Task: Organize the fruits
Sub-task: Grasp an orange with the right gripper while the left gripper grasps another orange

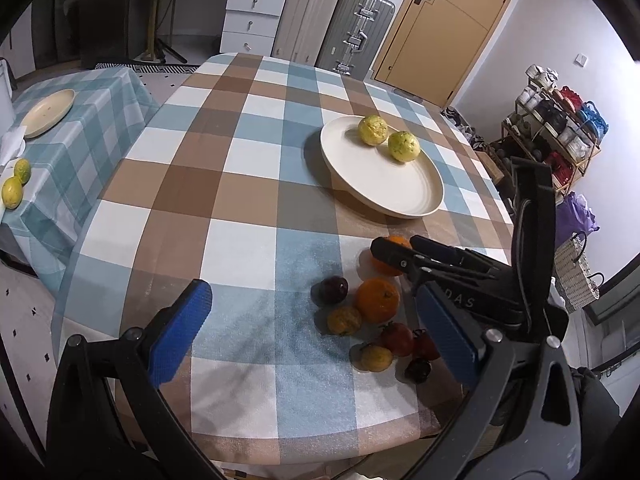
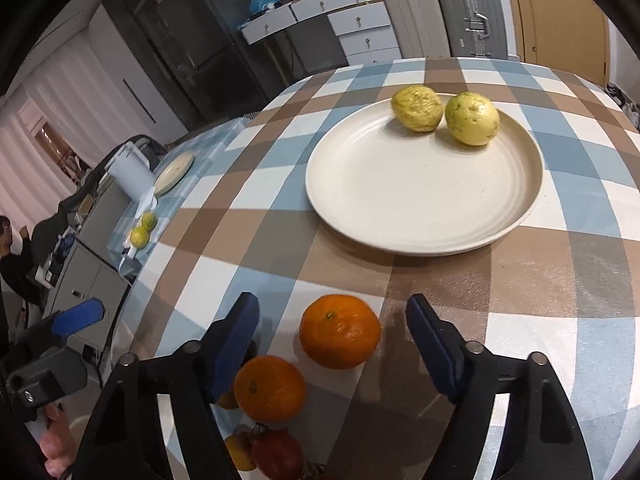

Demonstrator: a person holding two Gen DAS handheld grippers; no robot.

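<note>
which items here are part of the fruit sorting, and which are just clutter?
Job:
white plate
two yellow fruits on it
far orange, between the open right gripper fingers
near orange
plum
small red and yellow fruits
left gripper, open

Lying about:
suitcases
drawers
side table with plate and two yellow-green fruits

Even indoor light, soft shadows, strong fisheye bending, dark corners

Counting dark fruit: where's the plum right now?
Left wrist view: the plum lies on the checked tablecloth, just left of an orange.
</note>
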